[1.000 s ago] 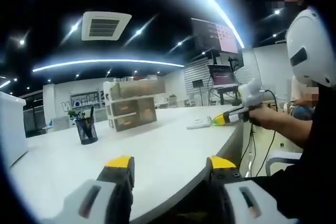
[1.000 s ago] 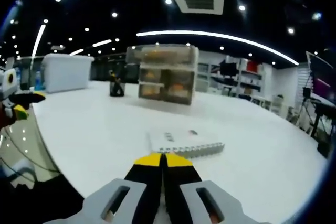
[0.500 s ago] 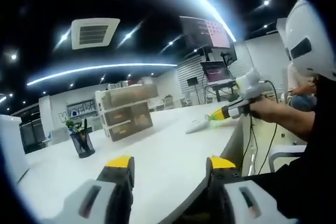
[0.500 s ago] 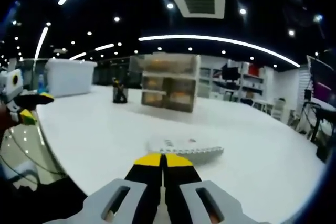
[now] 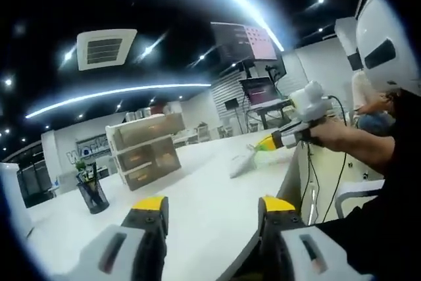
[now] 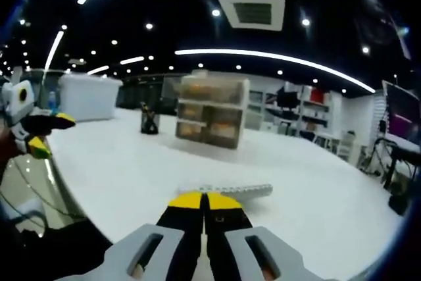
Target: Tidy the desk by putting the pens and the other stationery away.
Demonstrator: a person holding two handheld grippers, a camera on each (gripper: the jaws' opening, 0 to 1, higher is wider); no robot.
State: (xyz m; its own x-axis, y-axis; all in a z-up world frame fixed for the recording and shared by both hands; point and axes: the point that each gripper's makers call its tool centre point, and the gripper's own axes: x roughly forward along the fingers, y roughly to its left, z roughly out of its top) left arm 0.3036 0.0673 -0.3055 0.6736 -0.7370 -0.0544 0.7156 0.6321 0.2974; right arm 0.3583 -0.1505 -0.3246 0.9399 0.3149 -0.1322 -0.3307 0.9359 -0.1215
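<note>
The white spiral-bound notepad (image 6: pixel 227 190) is lying flat on the white desk (image 6: pixel 118 169), just beyond the tips of your right gripper (image 6: pixel 204 200), on the side of the desk nearest you. Your right gripper's jaws are pressed together and holding nothing, so, as I judge it, you need to spread them before you are going for the pad. Because it is thin and flat, I would come in low and take it by the near edge or the spiral spine, not from above.

In the left gripper view, your left gripper (image 5: pixel 209 206) is hovering over the desk's curved near edge with its 2 jaws wide apart and nothing between them; your right gripper (image 5: pixel 266 143) is showing there too, beside the notepad (image 5: pixel 242 161).

The 3-drawer organizer (image 6: pixel 210 118) is standing toward the far side of the desk, the black mesh pen cup (image 6: pixel 150 122) just left of it. Between them and the pad the surface is bare, giving you open room. Mind the rounded desk edge when sliding the pad.
</note>
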